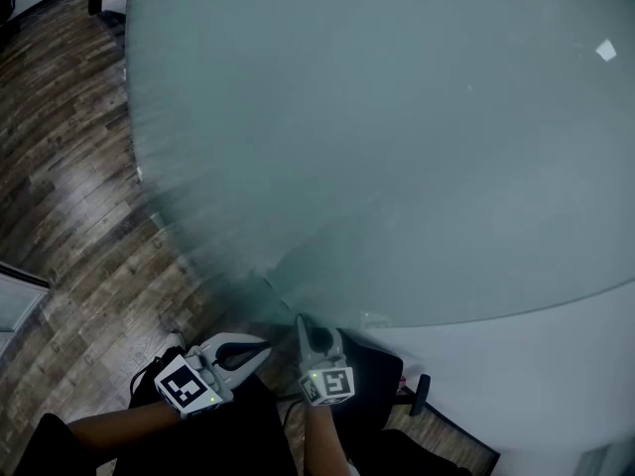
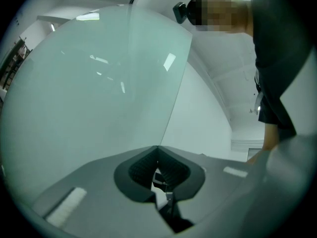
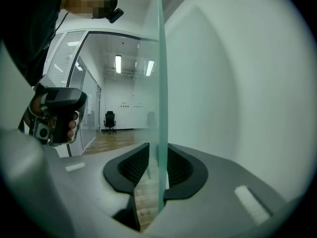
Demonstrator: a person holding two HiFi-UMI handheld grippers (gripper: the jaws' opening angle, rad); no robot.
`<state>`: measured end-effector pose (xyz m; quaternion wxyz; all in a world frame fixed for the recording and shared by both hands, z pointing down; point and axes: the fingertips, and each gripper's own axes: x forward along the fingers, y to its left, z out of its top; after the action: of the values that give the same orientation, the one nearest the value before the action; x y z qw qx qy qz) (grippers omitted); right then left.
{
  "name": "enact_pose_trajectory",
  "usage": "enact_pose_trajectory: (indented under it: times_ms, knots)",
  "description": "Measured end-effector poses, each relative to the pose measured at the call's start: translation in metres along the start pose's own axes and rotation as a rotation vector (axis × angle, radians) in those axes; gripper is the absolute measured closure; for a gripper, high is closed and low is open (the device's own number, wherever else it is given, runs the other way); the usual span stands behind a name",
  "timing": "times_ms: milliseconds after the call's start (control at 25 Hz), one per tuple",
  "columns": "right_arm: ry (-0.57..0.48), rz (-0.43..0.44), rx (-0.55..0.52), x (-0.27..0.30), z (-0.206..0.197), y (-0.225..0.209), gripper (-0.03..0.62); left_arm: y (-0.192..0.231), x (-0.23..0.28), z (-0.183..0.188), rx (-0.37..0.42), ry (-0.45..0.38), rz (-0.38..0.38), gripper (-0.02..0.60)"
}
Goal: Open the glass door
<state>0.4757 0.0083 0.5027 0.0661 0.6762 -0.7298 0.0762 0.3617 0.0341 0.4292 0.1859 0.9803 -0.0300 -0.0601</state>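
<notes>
The frosted glass door (image 1: 397, 147) fills most of the head view, its free edge running down to my grippers. My right gripper (image 1: 303, 323) straddles that edge: in the right gripper view the pane's edge (image 3: 161, 83) stands upright between the jaws of the right gripper (image 3: 158, 150), with a gap showing on the left side, so the pads do not clamp it. My left gripper (image 1: 260, 348) sits just left of the door's edge, shut and empty. In the left gripper view the shut left gripper (image 2: 158, 148) points at the door's face (image 2: 99, 93).
Dark wooden floor (image 1: 69, 167) lies left of the door and a white wall (image 1: 556, 365) stands right of it. Past the pane, a room with a black office chair (image 3: 109, 120) and a glass partition (image 3: 84, 108) shows. The person's dark-clothed body (image 2: 277, 83) is close behind the grippers.
</notes>
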Motion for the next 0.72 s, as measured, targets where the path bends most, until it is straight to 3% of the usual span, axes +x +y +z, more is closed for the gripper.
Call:
enact_pose_trajectory:
  times_ms: [280, 440, 560, 720]
  knots:
    - [-0.027, 0.061, -0.005, 0.006, 0.016, -0.013, 0.5, 0.006, 0.019, 0.007, -0.041, -0.002, 0.015, 0.581]
    - [-0.03, 0.119, 0.011, 0.014, 0.019, -0.017, 0.507, 0.002, 0.042, 0.018, 0.018, -0.033, 0.005, 0.581]
    - [0.005, 0.156, 0.015, 0.02, 0.018, -0.026, 0.508, 0.008, 0.06, 0.02, 0.046, -0.069, 0.067, 0.581]
    - [0.0, 0.212, -0.028, 0.024, 0.016, -0.037, 0.516, 0.001, 0.079, 0.024, 0.098, -0.117, 0.096, 0.581]
